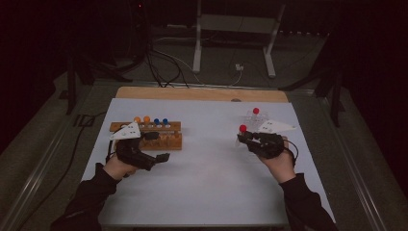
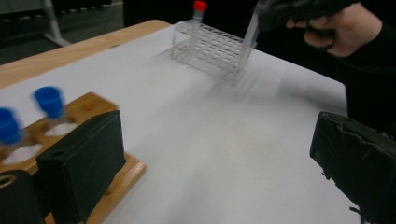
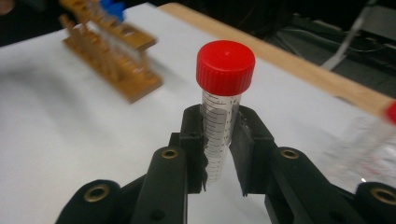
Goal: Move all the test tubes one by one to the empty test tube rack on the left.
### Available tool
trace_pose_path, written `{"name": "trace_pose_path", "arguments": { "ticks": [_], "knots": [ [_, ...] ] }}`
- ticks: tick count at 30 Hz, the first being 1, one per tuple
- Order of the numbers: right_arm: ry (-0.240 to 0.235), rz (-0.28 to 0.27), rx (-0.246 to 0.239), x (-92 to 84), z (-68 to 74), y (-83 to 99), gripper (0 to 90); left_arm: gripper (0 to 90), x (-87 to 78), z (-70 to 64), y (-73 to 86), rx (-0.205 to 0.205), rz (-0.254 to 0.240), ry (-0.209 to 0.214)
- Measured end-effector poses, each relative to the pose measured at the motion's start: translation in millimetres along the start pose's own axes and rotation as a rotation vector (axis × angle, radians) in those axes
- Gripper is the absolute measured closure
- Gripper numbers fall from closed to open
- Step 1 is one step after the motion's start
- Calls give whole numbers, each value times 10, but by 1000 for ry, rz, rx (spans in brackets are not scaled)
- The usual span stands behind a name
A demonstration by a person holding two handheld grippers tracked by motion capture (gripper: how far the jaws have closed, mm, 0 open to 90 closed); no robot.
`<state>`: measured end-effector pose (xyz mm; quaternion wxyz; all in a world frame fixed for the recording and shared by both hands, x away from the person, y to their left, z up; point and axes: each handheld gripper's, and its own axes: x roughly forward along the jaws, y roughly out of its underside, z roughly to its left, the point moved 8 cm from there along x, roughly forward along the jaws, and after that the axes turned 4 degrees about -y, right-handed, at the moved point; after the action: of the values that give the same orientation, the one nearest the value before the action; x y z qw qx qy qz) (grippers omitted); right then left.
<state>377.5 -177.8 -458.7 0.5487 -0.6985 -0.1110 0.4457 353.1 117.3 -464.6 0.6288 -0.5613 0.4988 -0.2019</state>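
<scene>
Plainly, tube: the red-capped tube (image 3: 223, 107) is clear with printed graduation marks, upright, held above the white table cover (image 1: 207, 163) at the right side.
Clear rack: a transparent rack (image 2: 210, 49) stands just beyond, with another red-capped tube (image 2: 198, 18) in it.
Wooden rack: the wooden rack (image 1: 159, 134) sits at the left with orange and blue caps.
Right gripper: the right gripper (image 3: 219, 144) is clamped narrowly on the tube's body.
Left gripper: the left gripper (image 2: 219, 158) is spread wide, empty, beside the wooden rack.
</scene>
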Motion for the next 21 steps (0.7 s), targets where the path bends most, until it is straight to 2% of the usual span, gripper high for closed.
{"name": "trace_pose_path", "arguments": {
  "ticks": [11, 16, 21],
  "knots": [
    [-126, 67, -62, 260, 512, 137, 756, 39, 217, -208, -133, 34, 4, 65],
    [-164, 79, -88, 339, 680, 141, 757, 49, 308, -318, -207, 47, -2, 110],
    [-191, 90, -101, 398, 788, 150, 757, 53, 413, -436, -270, 65, -1, 145]
  ]
}}
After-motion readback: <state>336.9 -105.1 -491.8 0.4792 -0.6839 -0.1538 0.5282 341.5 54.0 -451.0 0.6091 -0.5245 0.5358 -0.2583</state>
